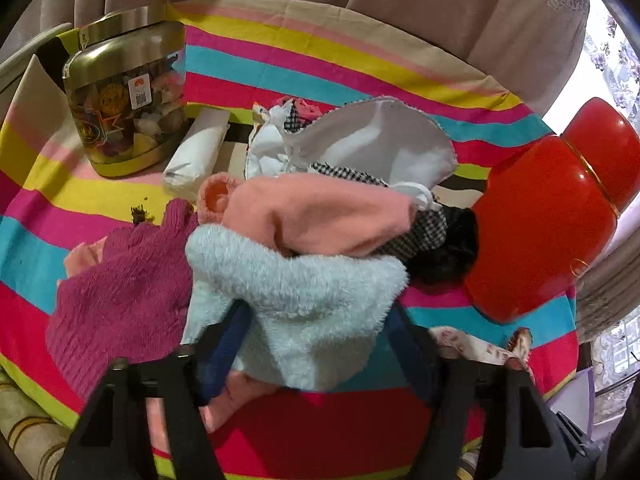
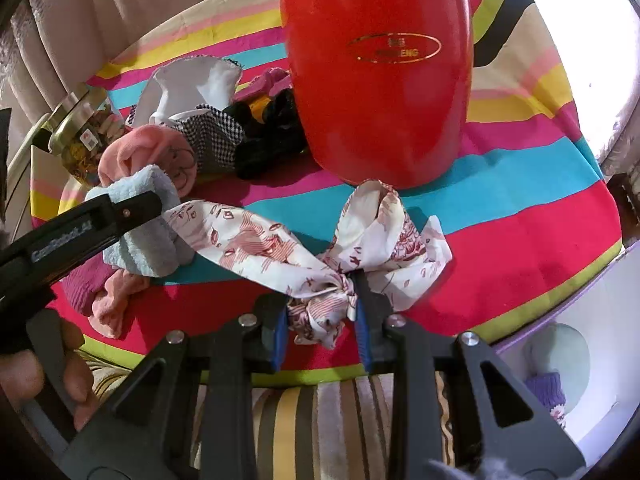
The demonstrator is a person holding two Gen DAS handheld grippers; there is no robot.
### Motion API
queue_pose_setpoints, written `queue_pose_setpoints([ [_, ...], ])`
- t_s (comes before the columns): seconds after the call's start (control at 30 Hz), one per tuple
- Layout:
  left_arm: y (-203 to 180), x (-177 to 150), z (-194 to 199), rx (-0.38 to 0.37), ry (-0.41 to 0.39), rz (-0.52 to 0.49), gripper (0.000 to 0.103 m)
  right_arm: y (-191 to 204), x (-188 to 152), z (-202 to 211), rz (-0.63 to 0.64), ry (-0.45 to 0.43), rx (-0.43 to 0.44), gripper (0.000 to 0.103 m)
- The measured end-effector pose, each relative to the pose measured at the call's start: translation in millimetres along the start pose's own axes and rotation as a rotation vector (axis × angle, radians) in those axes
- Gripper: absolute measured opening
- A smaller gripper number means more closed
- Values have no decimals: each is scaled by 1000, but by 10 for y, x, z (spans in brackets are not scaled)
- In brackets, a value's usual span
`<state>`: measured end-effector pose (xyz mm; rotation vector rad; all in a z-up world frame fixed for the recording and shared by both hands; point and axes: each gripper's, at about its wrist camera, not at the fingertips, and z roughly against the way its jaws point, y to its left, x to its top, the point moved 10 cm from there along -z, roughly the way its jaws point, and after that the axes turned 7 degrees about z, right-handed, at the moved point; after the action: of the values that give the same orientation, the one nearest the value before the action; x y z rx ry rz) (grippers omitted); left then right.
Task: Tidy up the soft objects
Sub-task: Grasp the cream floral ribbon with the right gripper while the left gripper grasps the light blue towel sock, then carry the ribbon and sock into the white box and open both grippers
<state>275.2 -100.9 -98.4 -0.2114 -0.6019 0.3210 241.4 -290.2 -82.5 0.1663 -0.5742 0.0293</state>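
My left gripper (image 1: 316,320) is shut on a fluffy light-blue cloth (image 1: 312,292), held over the striped tablecloth (image 1: 280,68); it also shows in the right wrist view (image 2: 148,228). Beside it lie a magenta knit glove (image 1: 120,304), a pink knit piece (image 1: 320,216), a white cloth with houndstooth trim (image 1: 380,144) and a black fuzzy item (image 1: 448,248). My right gripper (image 2: 322,312) is shut on a white scarf with red print (image 2: 340,248), bunched between the jaws near the table's front edge.
A big red jar (image 2: 380,72) stands right behind the scarf, also in the left wrist view (image 1: 548,220). A gold-lidded jar (image 1: 124,96) and a white packet (image 1: 196,152) stand at the back left. A white box (image 2: 560,368) with soft items sits below the table's right edge.
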Motion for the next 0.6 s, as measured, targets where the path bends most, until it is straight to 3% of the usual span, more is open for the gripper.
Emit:
queue_pose_setpoints([
  [0.07, 54, 2, -31, -14, 11, 21, 30, 37, -51, -6, -4, -2, -2, 31],
  [0.17, 105, 16, -11, -41, 5, 46, 16, 100, -54, -12, 4, -7, -6, 31],
  [0.6, 27, -135, 633, -158, -82, 29, 12, 6, -88, 276, -20, -62, -48, 31],
])
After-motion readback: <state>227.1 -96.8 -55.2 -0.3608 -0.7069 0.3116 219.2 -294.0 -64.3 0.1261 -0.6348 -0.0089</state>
